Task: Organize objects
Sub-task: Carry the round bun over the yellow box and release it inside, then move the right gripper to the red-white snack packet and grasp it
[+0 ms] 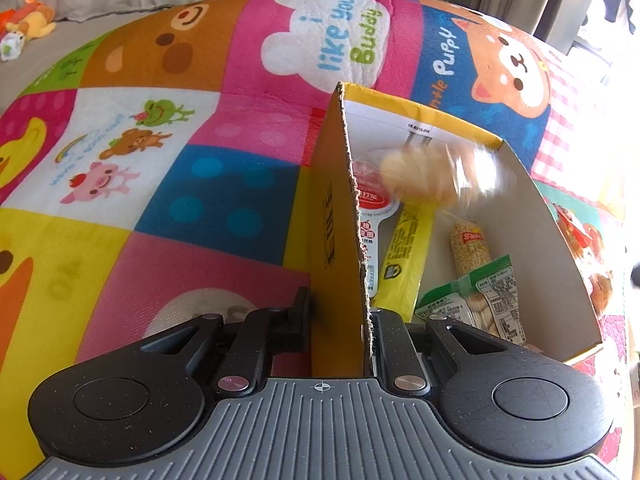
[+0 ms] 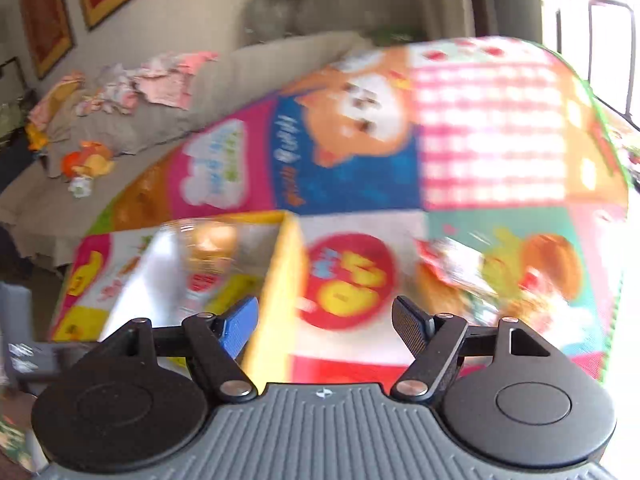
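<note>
While on mat [image 1: 208, 184], box wall [image 1: 340, 240] (snacks [image 1: 404, 256] behind)

Corrugated cardboard box [image 1: 340, 216], rough torn edge; glossy plastic snack packs [image 1: 404, 256]; textured foam mat [image 1: 160, 128]; matt black plastic grippers [image 2: 324, 320].

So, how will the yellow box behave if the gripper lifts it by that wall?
The box is thin corrugated card, so its wall probably flexes. It holds only small snack packets, so likely light. Open-topped, it may tilt and spill.
</note>
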The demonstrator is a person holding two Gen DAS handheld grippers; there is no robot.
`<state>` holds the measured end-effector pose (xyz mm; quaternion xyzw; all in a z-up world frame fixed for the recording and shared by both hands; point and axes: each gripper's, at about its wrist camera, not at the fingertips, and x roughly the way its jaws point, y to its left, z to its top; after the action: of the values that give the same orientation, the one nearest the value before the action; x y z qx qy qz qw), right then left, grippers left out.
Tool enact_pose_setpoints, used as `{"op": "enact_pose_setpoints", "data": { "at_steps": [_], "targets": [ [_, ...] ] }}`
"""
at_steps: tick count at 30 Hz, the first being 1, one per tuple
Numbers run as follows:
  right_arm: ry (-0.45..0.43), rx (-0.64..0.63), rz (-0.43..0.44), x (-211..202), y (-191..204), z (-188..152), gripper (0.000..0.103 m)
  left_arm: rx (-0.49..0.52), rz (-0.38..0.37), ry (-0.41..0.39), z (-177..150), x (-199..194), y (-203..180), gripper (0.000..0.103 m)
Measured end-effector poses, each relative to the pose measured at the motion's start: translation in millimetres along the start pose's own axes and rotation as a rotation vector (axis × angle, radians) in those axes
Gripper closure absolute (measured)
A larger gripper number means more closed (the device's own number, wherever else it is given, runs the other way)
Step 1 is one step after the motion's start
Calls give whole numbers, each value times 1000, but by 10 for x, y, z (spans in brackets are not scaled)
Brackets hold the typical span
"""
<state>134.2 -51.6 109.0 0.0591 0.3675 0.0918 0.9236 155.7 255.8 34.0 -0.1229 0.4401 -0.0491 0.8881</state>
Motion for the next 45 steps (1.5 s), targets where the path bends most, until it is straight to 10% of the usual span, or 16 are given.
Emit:
{"op": "enact_pose_setpoints", "data": {
  "at_steps": [9, 25, 30, 45],
  "targets": [
    [36, 87, -169, 43, -775, -263, 29, 1, 0, 0, 0, -3, -5, 87],
    [72, -92, -261, 1261, -567, 352, 31, 5, -1, 2, 4, -2, 0, 87],
    [78, 8, -194, 1245, -705, 297, 53, 5, 2, 3, 7, 0, -2, 86],
    [148, 102, 63, 383, -419, -508, 59, -8, -3, -4, -3, -7, 5, 86]
  ]
}}
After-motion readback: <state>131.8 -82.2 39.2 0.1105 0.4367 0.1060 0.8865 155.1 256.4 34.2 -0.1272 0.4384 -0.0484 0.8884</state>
